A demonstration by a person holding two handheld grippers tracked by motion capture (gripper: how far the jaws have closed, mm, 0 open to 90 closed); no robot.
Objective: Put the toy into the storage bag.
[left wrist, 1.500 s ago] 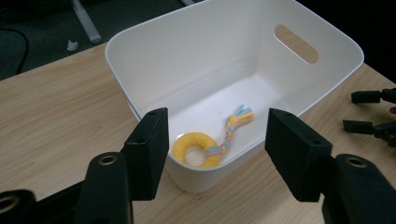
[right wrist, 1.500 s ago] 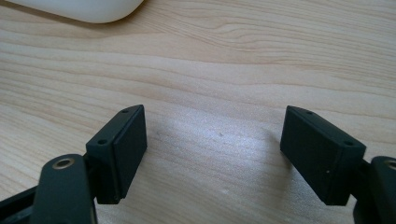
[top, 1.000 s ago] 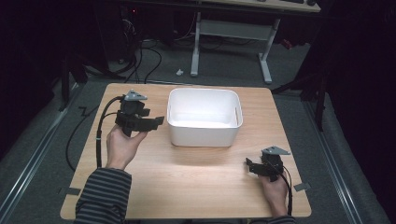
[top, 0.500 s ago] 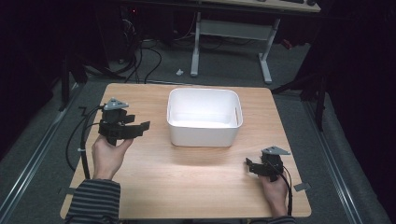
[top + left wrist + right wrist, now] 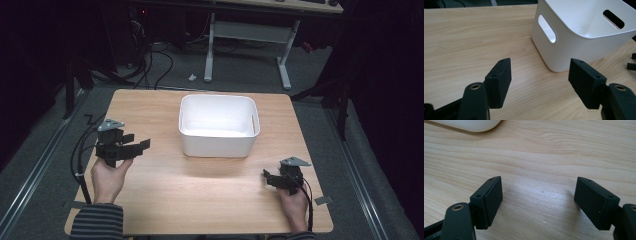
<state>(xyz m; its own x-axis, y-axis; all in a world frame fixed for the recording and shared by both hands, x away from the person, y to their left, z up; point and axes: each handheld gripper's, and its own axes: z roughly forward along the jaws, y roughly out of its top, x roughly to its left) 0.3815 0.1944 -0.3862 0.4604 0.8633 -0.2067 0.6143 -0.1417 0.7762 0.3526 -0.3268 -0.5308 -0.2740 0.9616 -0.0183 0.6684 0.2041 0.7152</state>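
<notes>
Two grippers sit at opposite sides of a wooden table (image 5: pixel 165 200), each in a person's hand and each holding nothing. At the left, the left gripper (image 5: pixel 142 146) hovers just above the wood with its jaws spread wide, pointing toward the white bin (image 5: pixel 218 145), near it but not touching. In the left gripper view the bin's near corner and a handle slot (image 5: pixel 547 29) lie ahead of the jaws. The bin stands upright at the middle of the table, toward the far edge, and looks empty. At the right, the right gripper (image 5: pixel 266 178) rests low near the front corner, jaws likewise wide, with bare wood between them. The likely risk is the light bin: a one-sided push on its wall would probably slide or tip it, and a pinch on the thin rim could slip.
</notes>
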